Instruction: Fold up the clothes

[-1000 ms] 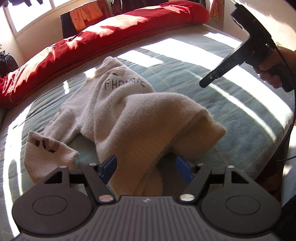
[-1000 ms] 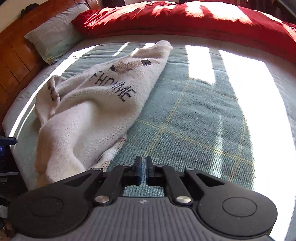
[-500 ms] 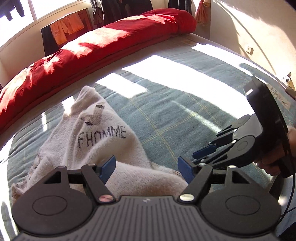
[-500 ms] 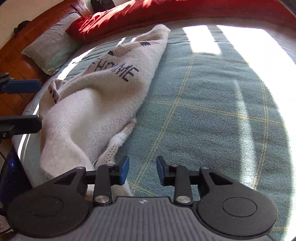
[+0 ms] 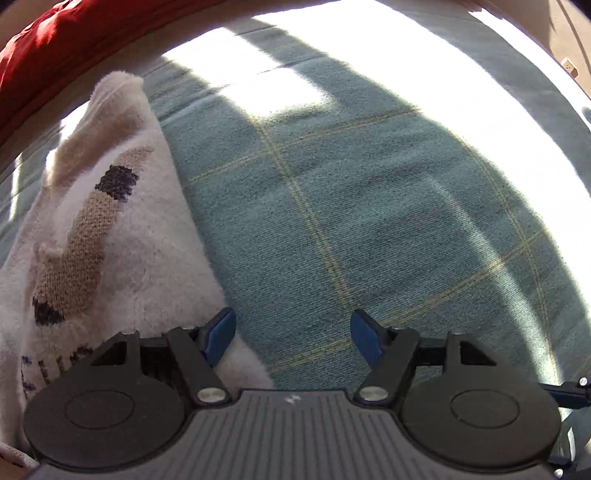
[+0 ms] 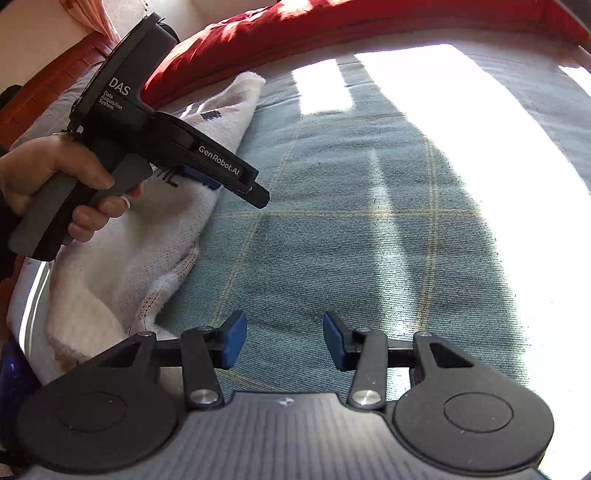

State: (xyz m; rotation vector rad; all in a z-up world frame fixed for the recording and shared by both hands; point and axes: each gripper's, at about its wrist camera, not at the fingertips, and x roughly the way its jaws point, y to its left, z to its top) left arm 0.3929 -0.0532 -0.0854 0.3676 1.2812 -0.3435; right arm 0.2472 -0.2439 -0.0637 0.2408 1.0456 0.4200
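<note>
The white sweater [image 5: 110, 236] lay bunched on the green checked bedspread [image 5: 369, 221], its lower part cut off by the frame and hidden behind the left gripper [image 5: 293, 334]. That gripper's jaws stood wide, empty, over the sweater's edge. The right gripper [image 6: 284, 338] was also spread apart over bare bedspread. Sunlight washed out the far cover; a red duvet [image 6: 332, 22] lay behind.

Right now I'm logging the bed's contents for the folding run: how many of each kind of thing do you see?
Cream knit sweater: 1
Red duvet: 1
Green plaid bedspread: 1
Handheld grippers: 2, left gripper, right gripper
Total: 5
</note>
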